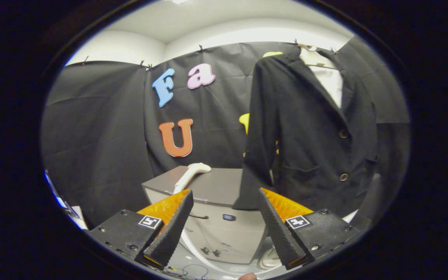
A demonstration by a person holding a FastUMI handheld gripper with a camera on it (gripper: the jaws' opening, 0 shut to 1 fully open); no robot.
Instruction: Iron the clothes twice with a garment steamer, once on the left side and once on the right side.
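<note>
Hand-held gripper [224, 217] gapes empty; steamer [188, 175] on far table [216, 186] looks light, rigid: grip its handle; jacket [309, 132] hangs right.

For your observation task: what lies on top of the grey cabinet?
A white handheld garment steamer lies on the grey cabinet, beyond the open jaws; the hanging black jacket covers the cabinet's right part.

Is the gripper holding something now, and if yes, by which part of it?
Nothing is held. The gripper has its jaws open and empty; the white steamer lies beyond them on the grey cabinet.
</note>
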